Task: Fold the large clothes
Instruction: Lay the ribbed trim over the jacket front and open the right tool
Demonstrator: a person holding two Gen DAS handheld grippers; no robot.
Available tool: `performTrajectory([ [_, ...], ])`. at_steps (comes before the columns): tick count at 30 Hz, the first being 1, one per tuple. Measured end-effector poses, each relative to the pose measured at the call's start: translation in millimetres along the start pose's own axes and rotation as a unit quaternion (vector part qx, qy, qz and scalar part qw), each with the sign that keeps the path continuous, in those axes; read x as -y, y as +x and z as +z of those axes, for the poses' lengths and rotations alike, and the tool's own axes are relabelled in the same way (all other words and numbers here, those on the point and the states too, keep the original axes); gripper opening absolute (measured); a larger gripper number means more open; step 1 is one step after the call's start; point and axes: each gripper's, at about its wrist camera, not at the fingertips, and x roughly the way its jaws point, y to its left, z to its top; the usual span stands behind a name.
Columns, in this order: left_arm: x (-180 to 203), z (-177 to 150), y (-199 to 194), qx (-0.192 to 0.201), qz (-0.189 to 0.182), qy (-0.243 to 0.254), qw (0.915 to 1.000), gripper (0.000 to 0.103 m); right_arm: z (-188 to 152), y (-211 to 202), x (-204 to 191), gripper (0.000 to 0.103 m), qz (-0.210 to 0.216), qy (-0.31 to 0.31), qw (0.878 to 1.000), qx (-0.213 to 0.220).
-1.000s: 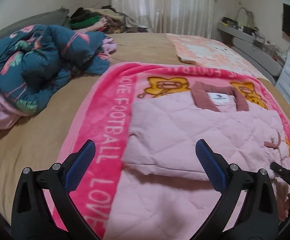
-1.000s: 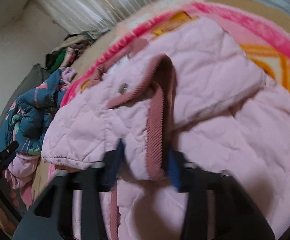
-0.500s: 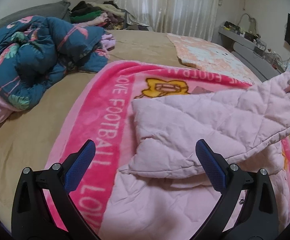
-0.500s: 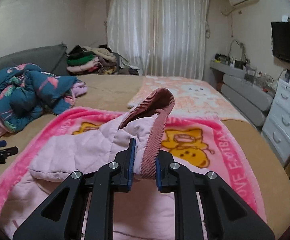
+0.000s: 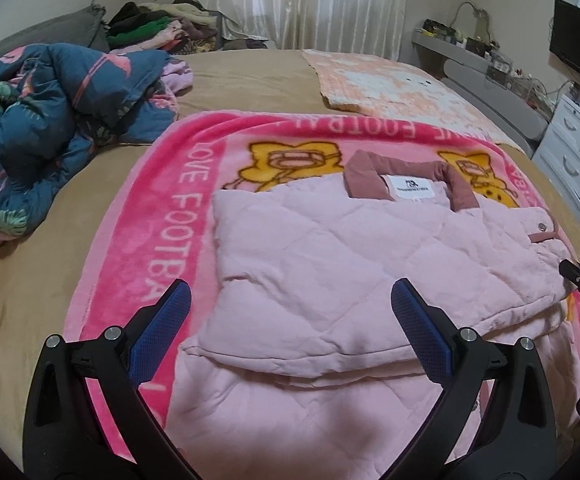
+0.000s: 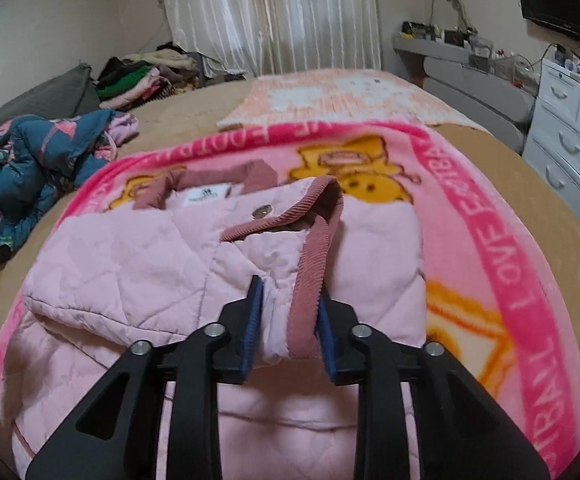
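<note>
The pink quilted jacket (image 5: 329,264) is lying mid-frame on the pink blanket (image 5: 178,216) spread over the bed (image 5: 30,292), collar (image 5: 405,178) toward the top of the frame, with both sides already folded in over the body.

The right tongs (image 6: 288,312) are being opened; the corduroy cuff (image 6: 309,280) is sitting loosely between the blue pads, no longer firmly pinched. In the right wrist view this is at lower centre. The left tongs (image 5: 290,320) are being held spread wide and empty over the jacket's near edge, at the bottom of the left wrist view.

For a clean release, the cuff is best being let go only once it is lying flat on the folded panel, and the tongs drawn back low and straight toward the bottom of the frame, so the ribbed trim is not being dragged along. A snag there would likely be pulling the fold open. The next fold probably calls for both tongs at the hem.
</note>
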Motion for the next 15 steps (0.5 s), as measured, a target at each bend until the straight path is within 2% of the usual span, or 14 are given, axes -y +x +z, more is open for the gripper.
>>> performTrajectory([
  [1, 1, 0, 0, 0.0, -0.001, 0.0, 1.0, 0.094, 0, -2, -1, 0.034, 0.0, -0.002, 1.0, -0.001],
  [4, 5, 3, -1, 0.002, -0.008, 0.001, 1.0, 0.094, 2, -8, 3, 0.063, -0.001, 0.001, 1.0, -0.002],
  [9, 12, 14, 3, -0.001, -0.015, 0.005, 0.9999, 0.094, 14, -30, 6, 0.067, -0.006, 0.002, 1.0, 0.024],
  [15, 31, 14, 39, -0.043, -0.039, 0.006, 0.9983, 0.094, 34, -37, -23, 0.071, 0.01, -0.031, 0.999, 0.031],
])
